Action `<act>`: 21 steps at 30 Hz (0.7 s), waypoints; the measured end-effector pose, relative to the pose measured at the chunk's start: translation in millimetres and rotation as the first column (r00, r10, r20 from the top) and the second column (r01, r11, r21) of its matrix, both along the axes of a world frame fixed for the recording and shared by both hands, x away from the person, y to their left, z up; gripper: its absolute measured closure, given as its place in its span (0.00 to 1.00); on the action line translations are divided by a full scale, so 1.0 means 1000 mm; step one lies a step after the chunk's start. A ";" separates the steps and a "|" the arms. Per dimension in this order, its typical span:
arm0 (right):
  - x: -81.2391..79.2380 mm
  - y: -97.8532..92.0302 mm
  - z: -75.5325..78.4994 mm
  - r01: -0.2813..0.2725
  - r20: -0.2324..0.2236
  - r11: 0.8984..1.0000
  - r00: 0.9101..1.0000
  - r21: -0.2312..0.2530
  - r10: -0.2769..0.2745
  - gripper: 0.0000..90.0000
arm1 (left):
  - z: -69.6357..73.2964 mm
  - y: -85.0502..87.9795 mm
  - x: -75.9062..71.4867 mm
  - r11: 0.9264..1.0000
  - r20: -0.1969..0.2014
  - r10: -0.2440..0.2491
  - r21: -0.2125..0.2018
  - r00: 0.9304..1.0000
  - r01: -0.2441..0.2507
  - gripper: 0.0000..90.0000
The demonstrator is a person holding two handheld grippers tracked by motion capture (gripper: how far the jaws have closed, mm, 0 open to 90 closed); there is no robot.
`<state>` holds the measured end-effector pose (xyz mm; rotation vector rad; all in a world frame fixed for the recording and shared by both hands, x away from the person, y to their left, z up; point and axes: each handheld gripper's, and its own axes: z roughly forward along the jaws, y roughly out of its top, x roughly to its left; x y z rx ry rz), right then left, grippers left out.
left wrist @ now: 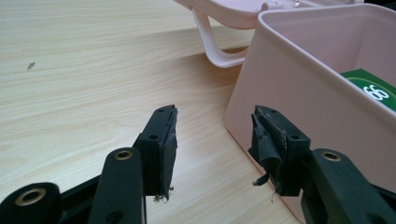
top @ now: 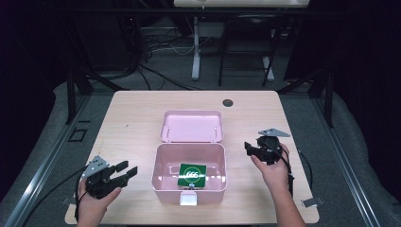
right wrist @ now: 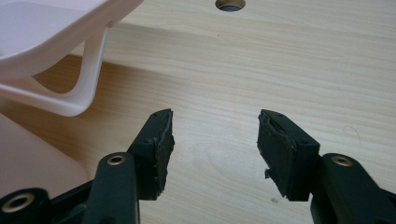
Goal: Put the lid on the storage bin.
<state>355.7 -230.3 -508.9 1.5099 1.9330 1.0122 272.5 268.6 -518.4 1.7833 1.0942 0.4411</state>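
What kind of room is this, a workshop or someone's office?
Most likely a lab recording bay: a wooden table hemmed by black curtains, loose cables on the floor behind, and a person holding a black gripper in each hand.

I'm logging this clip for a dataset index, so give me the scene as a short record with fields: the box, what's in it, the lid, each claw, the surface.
box: pink box, open, at the middle of the table
contents: green packet with white print, lying flat on the box floor
lid: pink lid, swung back behind the box, lying open on the table
left claw: left claw, open, holding nothing, left of the box
right claw: right claw, open, holding nothing, right of the box
surface: wooden table, with a round hole near its far edge
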 end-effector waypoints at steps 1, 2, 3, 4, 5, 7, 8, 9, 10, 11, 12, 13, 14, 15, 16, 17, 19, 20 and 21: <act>0.000 0.000 0.000 0.002 0.000 1.000 1.000 -0.001 -0.002 0.50 | 0.000 0.000 0.001 1.000 -0.003 0.000 0.000 1.000 0.000 0.56; -0.001 0.000 0.000 0.006 -0.002 1.000 1.000 -0.008 -0.006 0.50 | 0.000 0.000 0.001 1.000 -0.005 0.004 -0.004 1.000 -0.004 0.56; -0.001 0.000 0.000 0.011 -0.006 1.000 1.000 -0.009 -0.012 0.49 | 0.000 0.000 0.002 1.000 -0.005 0.008 -0.009 1.000 -0.008 0.56; -0.001 0.000 0.000 0.014 -0.009 1.000 1.000 -0.012 -0.014 0.49 | 0.000 0.000 0.003 1.000 -0.007 0.007 -0.005 1.000 -0.007 0.56; -0.001 -0.001 -0.001 0.014 -0.011 1.000 1.000 -0.008 -0.014 0.49 | -0.001 -0.001 0.004 1.000 -0.010 0.012 -0.006 1.000 -0.012 0.56; -0.001 -0.001 -0.001 0.012 -0.019 1.000 1.000 -0.007 -0.012 0.49 | -0.001 -0.001 0.005 1.000 -0.011 0.012 -0.002 1.000 -0.012 0.56; -0.001 -0.003 -0.003 0.009 -0.028 1.000 1.000 -0.005 -0.009 0.49 | -0.002 -0.001 0.007 1.000 -0.015 0.011 0.007 1.000 -0.011 0.56; 0.000 -0.004 -0.003 0.011 -0.033 1.000 0.999 -0.005 -0.011 0.49 | -0.002 -0.001 0.007 1.000 -0.015 0.011 0.007 1.000 -0.011 0.56; 0.000 -0.005 -0.004 0.011 -0.038 1.000 0.999 0.000 -0.011 0.50 | -0.004 -0.002 0.009 1.000 -0.018 0.011 0.013 1.000 -0.011 0.56; 0.000 -0.005 -0.004 0.011 -0.038 1.000 0.999 0.000 -0.011 0.50 | -0.004 -0.002 0.009 1.000 -0.018 0.011 0.013 1.000 -0.011 0.56; 0.000 -0.007 -0.004 0.008 -0.051 1.000 0.999 0.020 -0.007 0.52 | -0.004 -0.002 0.010 1.000 -0.018 0.013 0.011 1.000 -0.013 0.56; 0.000 -0.007 -0.004 0.006 -0.056 1.000 0.998 0.030 -0.004 0.53 | -0.005 -0.002 0.011 1.000 -0.016 0.015 0.009 1.000 -0.015 0.56; 0.000 -0.007 -0.003 0.006 -0.054 0.999 0.999 0.034 -0.004 0.54 | -0.005 -0.002 0.012 1.000 -0.015 0.016 0.009 1.000 -0.016 0.57; 0.000 -0.007 -0.003 0.008 -0.052 0.999 0.999 0.033 -0.007 0.54 | -0.006 -0.001 0.012 1.000 -0.016 0.017 0.013 1.000 -0.017 0.57; 0.000 -0.006 -0.002 0.008 -0.052 1.000 0.999 0.028 -0.006 0.54 | -0.006 -0.001 0.012 1.000 -0.019 0.016 0.016 1.000 -0.016 0.56; 0.000 -0.006 -0.002 0.010 -0.050 0.999 0.999 0.031 -0.008 0.54 | -0.006 -0.001 0.012 1.000 -0.019 0.016 0.016 1.000 -0.016 0.57; 0.001 -0.005 -0.002 0.011 -0.044 0.999 0.999 0.030 -0.010 0.54 | -0.008 0.001 0.012 1.000 -0.025 0.014 0.016 1.000 -0.014 0.57; 0.000 -0.004 -0.003 0.013 -0.042 1.000 0.999 0.028 -0.012 0.54 | -0.008 0.001 0.011 1.000 -0.026 0.018 0.016 1.000 -0.018 0.57; 0.000 -0.004 -0.003 0.010 -0.047 0.999 0.999 0.030 -0.009 0.54 | -0.008 0.001 0.011 1.000 -0.026 0.018 0.016 1.000 -0.018 0.57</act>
